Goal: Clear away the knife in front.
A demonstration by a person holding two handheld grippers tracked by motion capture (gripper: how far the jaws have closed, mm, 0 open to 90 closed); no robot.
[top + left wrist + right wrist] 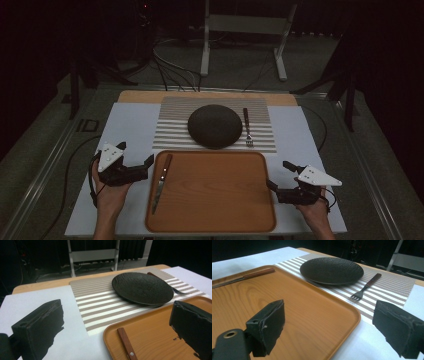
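The knife lies lengthwise along the tray's left edge, just right of the released left gripper, well apart from the released right gripper.

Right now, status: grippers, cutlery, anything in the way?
Left gripper open, empty, beside tray. Right gripper open, empty. Knife on tray; fork right of plate on striped placemat. Nothing blocking.

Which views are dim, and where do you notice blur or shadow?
High view: dim overall, background nearly black. Left gripper view: brighter; the near jaws are soft, one casting a dark shadow on the white sheet. Right gripper view: the plate is sharp and the near jaws are blurred.
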